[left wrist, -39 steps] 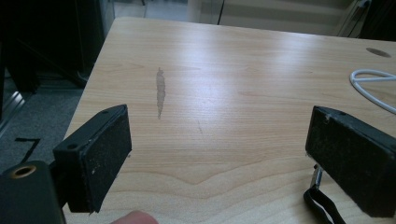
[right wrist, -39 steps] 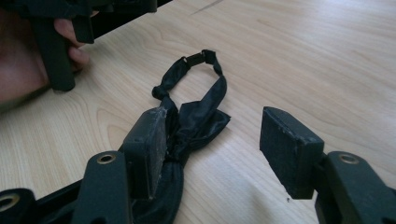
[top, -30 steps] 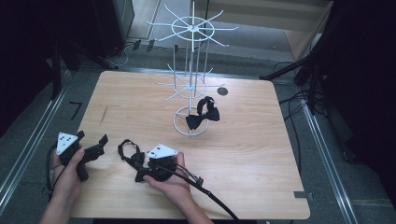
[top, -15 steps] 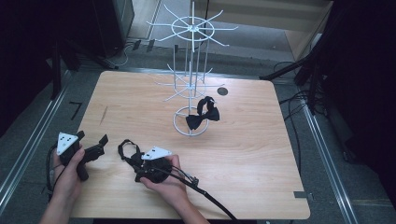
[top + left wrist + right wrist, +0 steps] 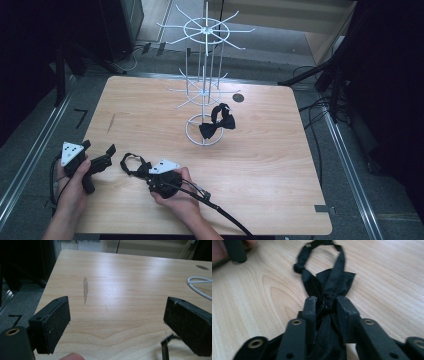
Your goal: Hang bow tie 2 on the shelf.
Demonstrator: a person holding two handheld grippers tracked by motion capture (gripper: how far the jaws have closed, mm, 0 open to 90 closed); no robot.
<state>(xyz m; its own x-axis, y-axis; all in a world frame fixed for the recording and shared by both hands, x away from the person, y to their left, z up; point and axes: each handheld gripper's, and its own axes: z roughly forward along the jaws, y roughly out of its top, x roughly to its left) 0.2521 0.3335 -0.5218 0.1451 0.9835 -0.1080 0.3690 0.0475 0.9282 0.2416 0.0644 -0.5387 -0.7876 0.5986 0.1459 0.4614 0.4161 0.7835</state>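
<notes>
And here we are in what looks like a lab or test room, not a home. A plain light-wood desk [image 5: 260,165] stands alone on a grey floor, with metal rails [image 5: 30,165] running along both sides. Loose cables [image 5: 320,115] trail across the floor at the right, dark equipment stands loom around the edges, and a bare white wire display rack [image 5: 205,75] stands on the desk.

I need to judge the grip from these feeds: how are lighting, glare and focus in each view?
High view: table evenly lit, surroundings dark, the white rack sharp. Left gripper view: soft glare across the wood, open left gripper crisp. Right gripper view: right gripper, whose jaws have just been closing, pinches the bow tie; its strap loop blurs farther off, black cloth hides detail.
</notes>
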